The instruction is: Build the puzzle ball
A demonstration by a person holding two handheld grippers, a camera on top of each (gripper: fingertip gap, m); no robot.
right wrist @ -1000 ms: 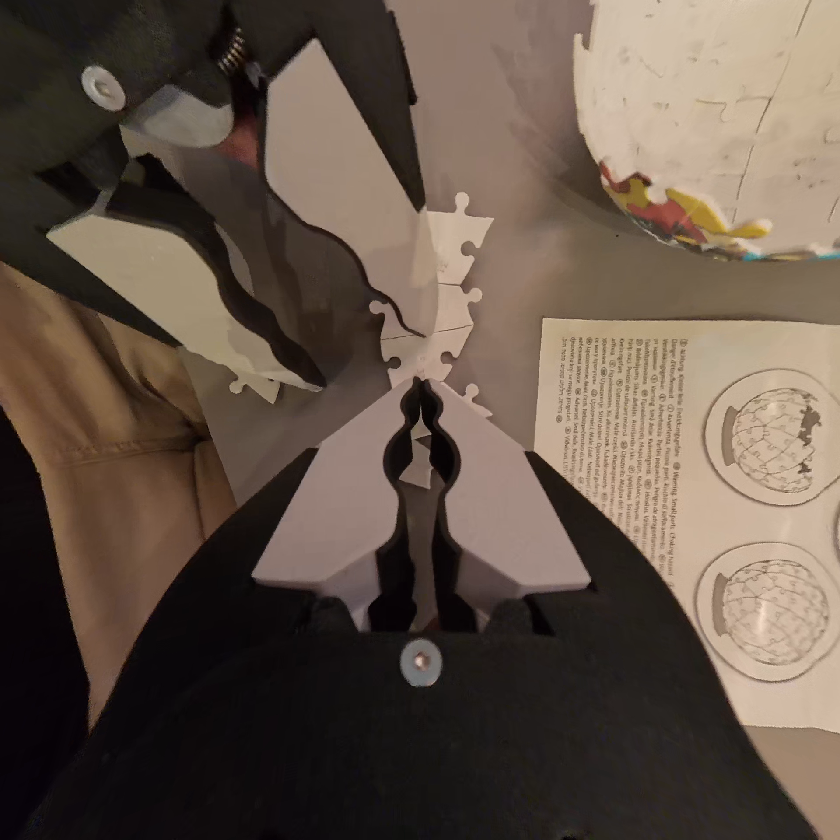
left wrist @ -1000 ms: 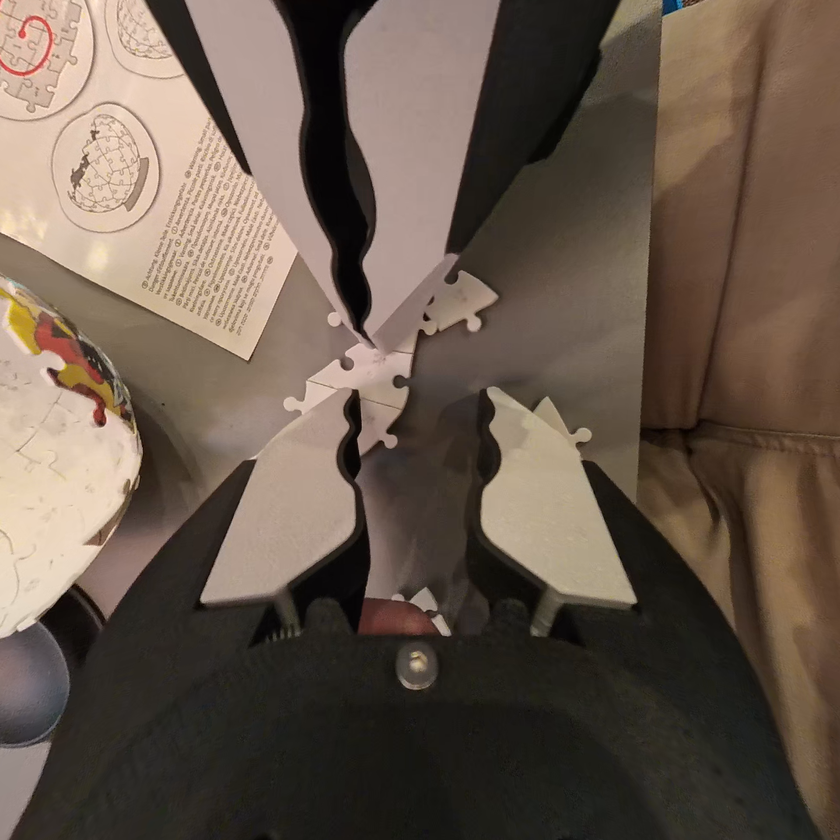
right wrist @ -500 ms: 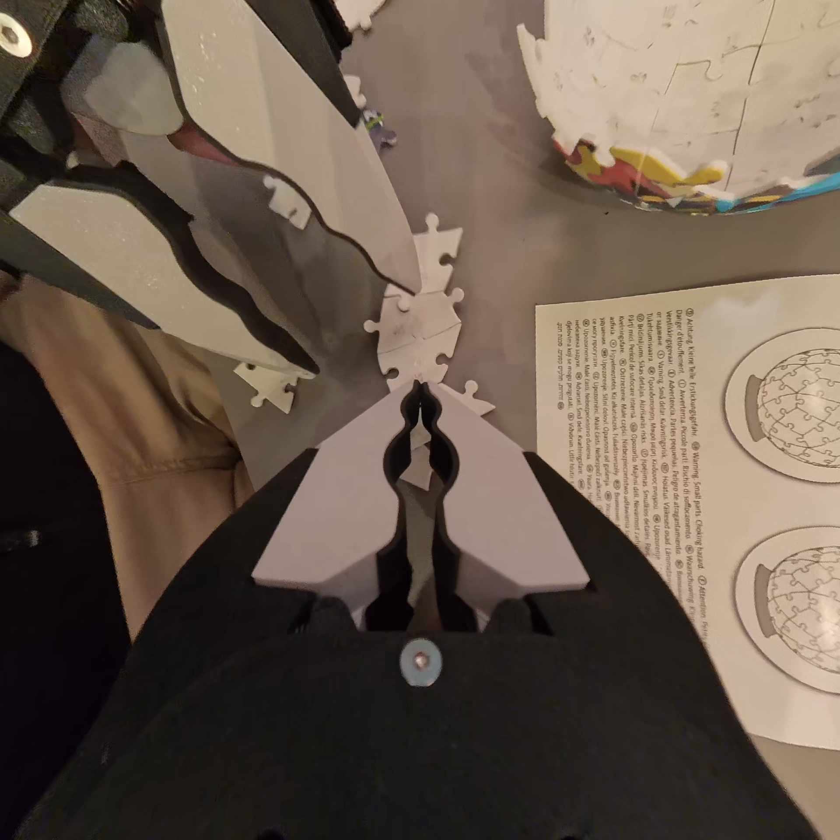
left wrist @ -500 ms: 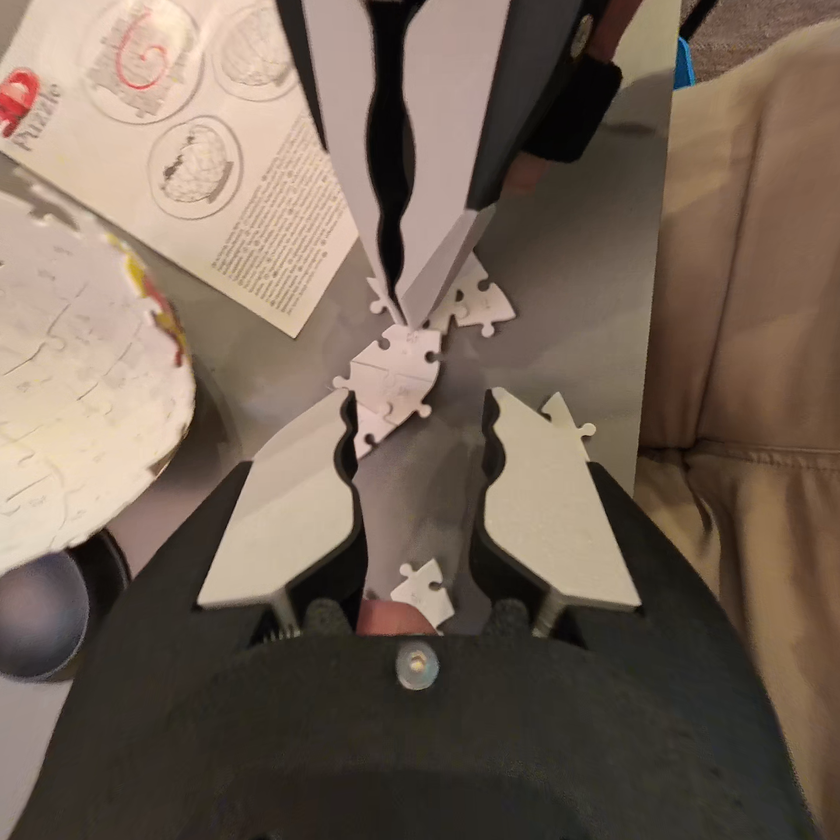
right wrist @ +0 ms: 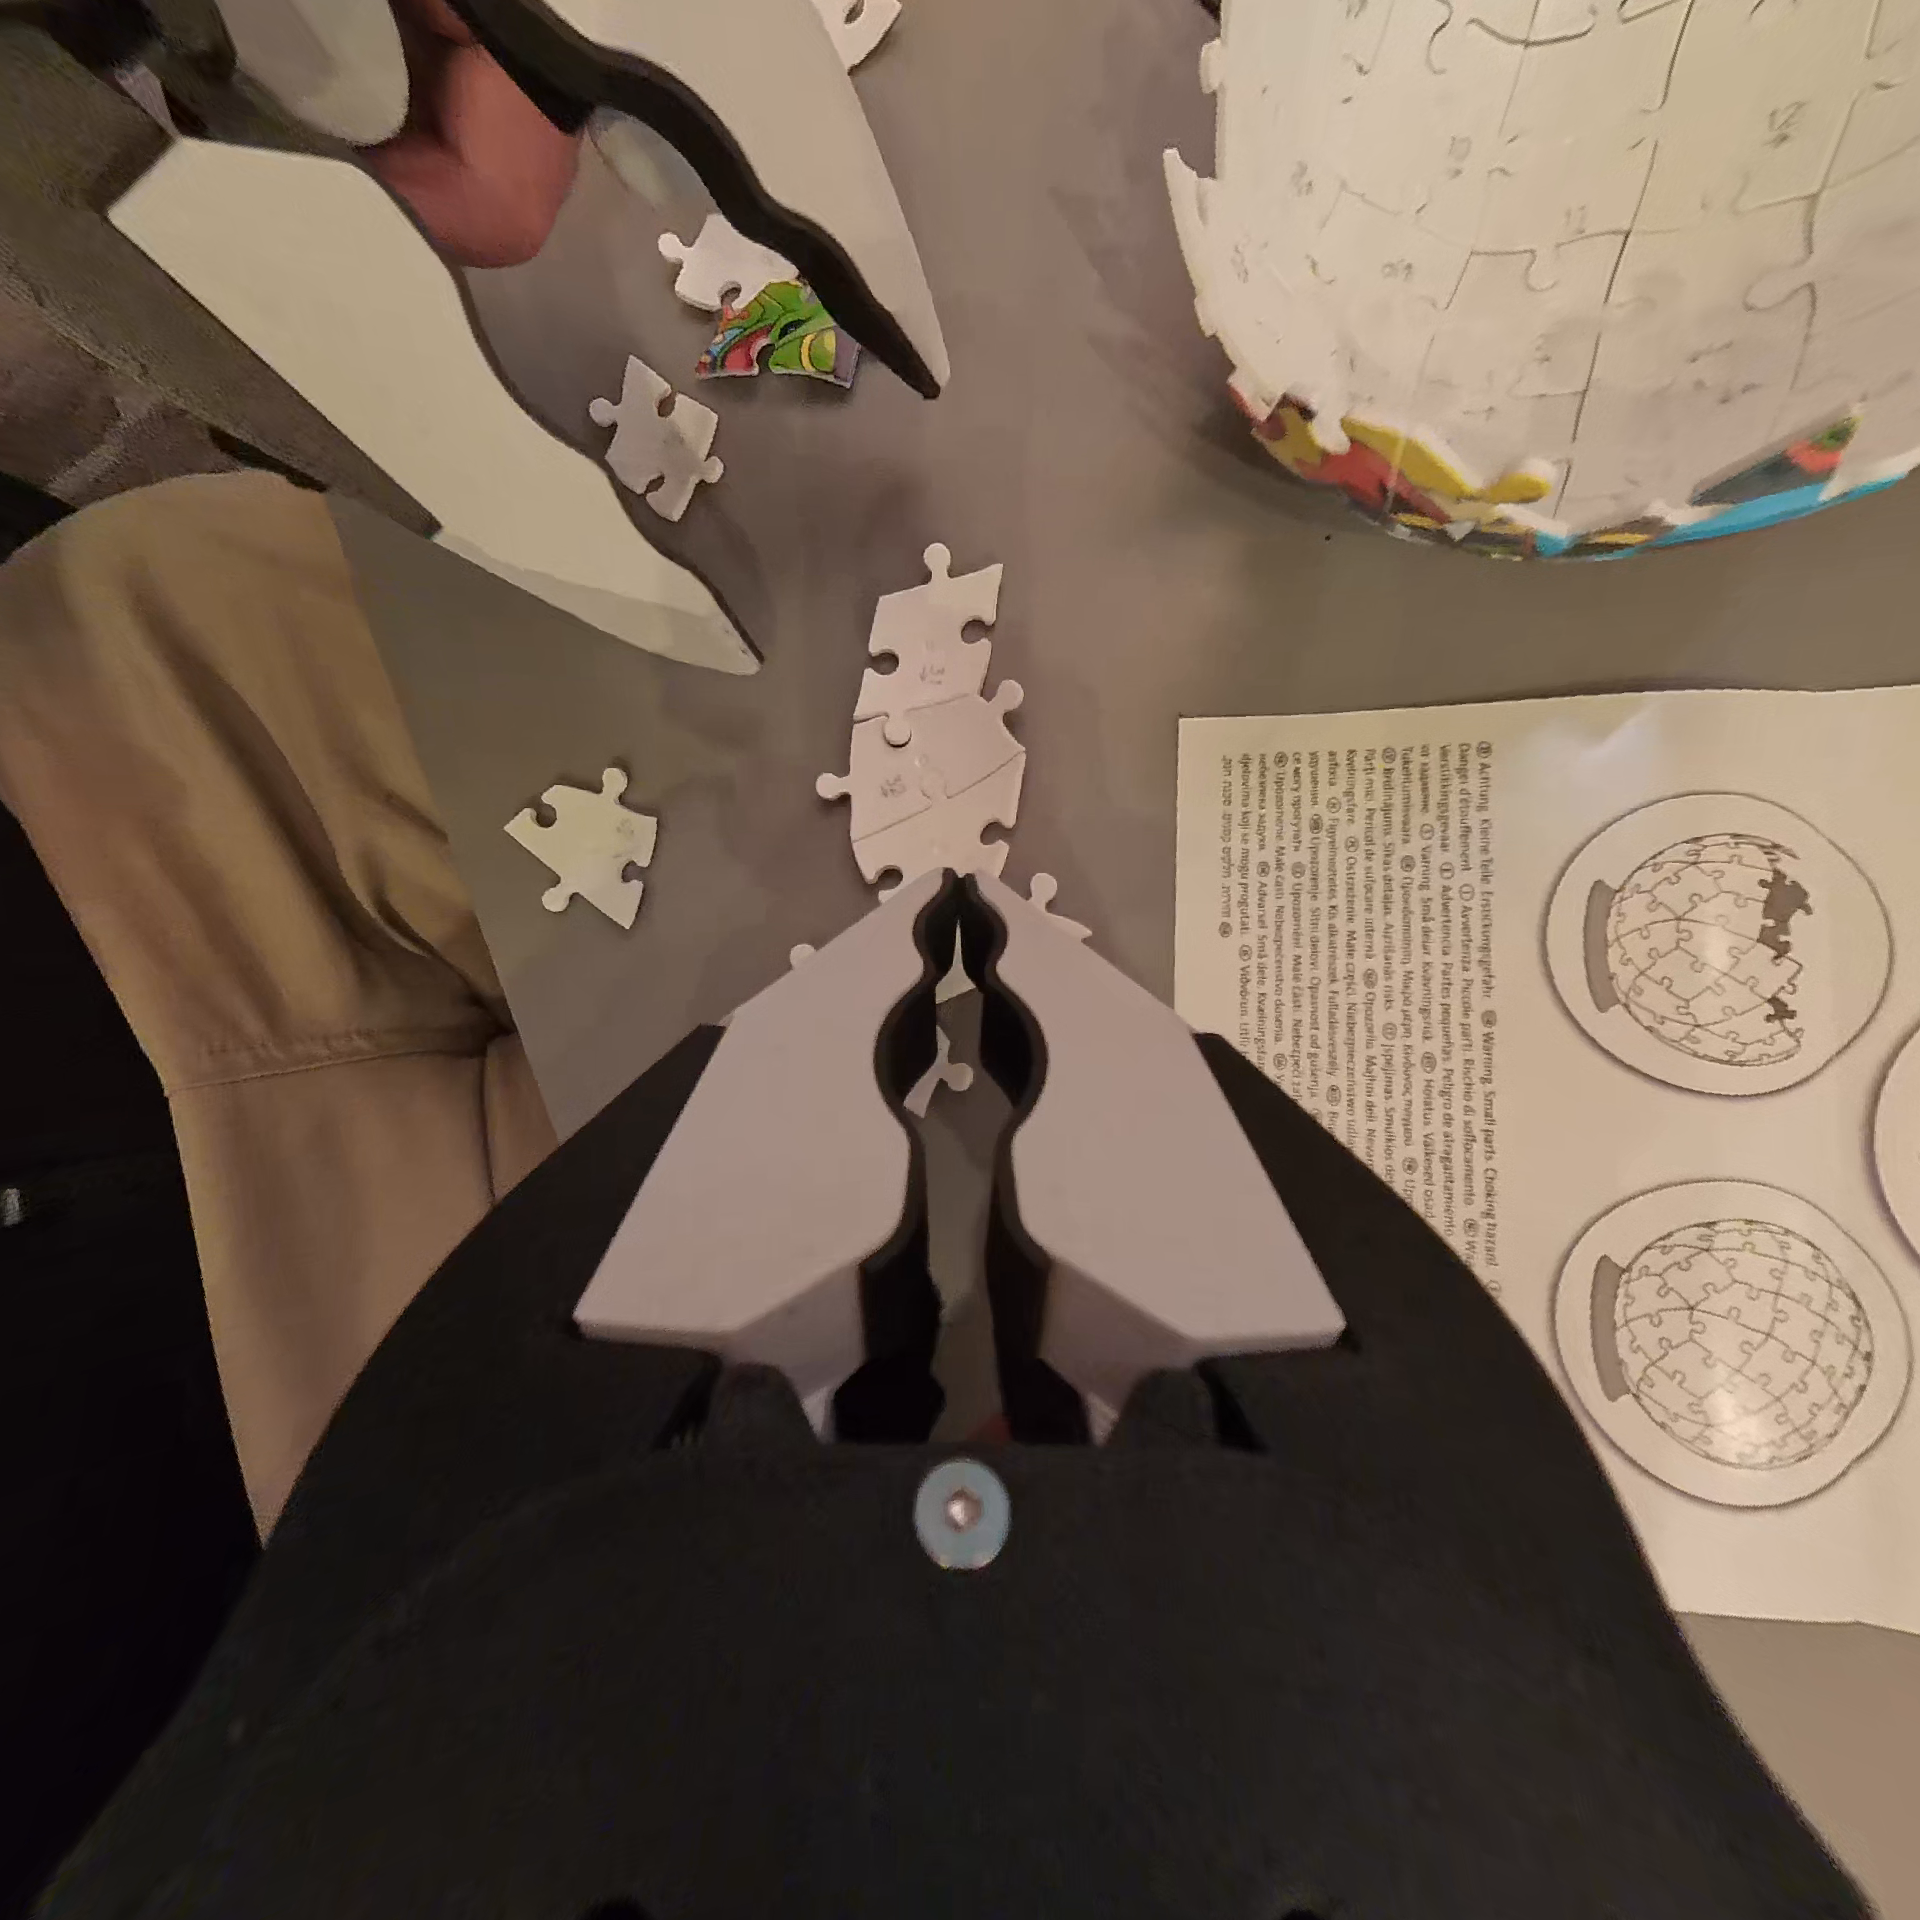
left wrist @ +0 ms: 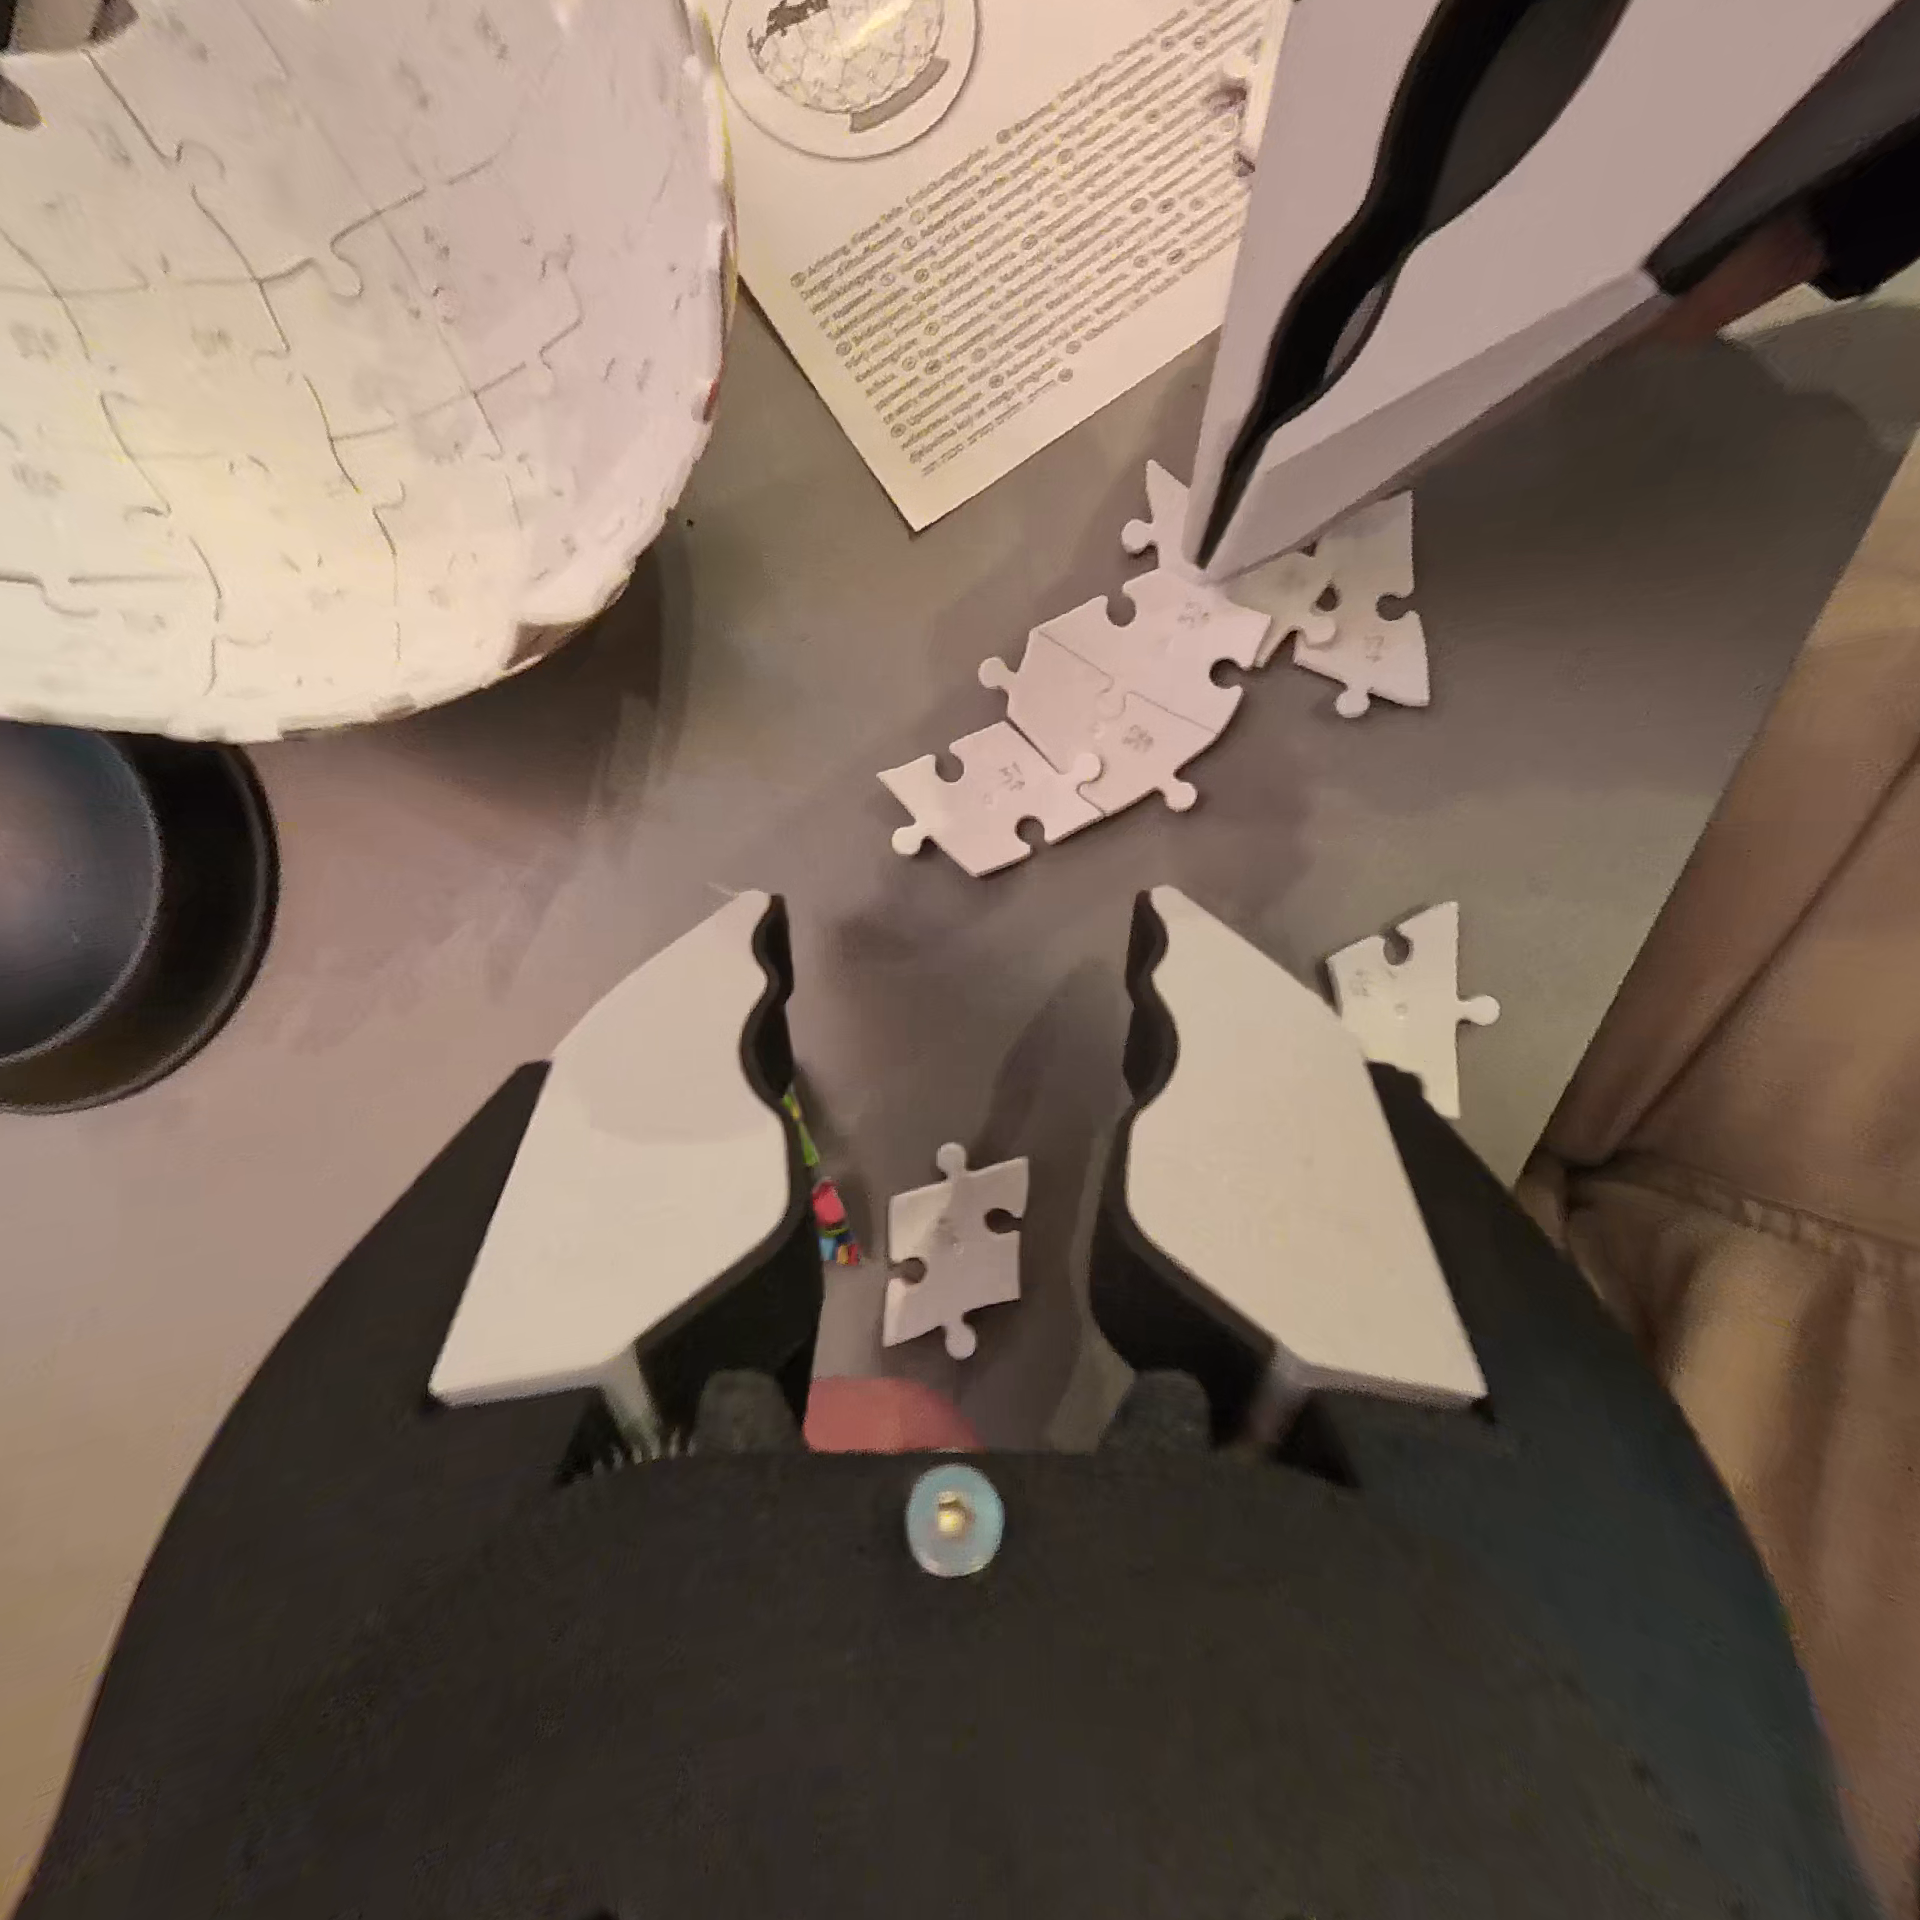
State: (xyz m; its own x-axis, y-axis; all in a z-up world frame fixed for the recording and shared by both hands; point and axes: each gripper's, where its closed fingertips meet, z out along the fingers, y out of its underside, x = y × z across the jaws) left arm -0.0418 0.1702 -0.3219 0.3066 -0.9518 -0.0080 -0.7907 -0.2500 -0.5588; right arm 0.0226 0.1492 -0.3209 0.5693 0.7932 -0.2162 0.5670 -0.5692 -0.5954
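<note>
There is one big puzzle ball (right wrist: 1558, 260), one paper sheet (right wrist: 1351, 831) with two whole round ball drawings on it, one dark round stand (left wrist: 223, 914) and two grippers, the left gripper (left wrist: 956, 914) and the right gripper (right wrist: 956, 883). On the one grey table (right wrist: 1091, 468) lie one row of four white pieces (left wrist: 1091, 717) stuck together, one colourful piece (right wrist: 779, 343) and three loose white pieces (right wrist: 660, 436). A few more white pieces peek out from under the right gripper, too hidden to count.

Grey desk (right wrist: 1091, 520); white puzzle ball (right wrist: 1558, 260) with yellow, red and blue rim; white loose pieces (right wrist: 935, 769); one green multicoloured piece (right wrist: 784, 338).
</note>
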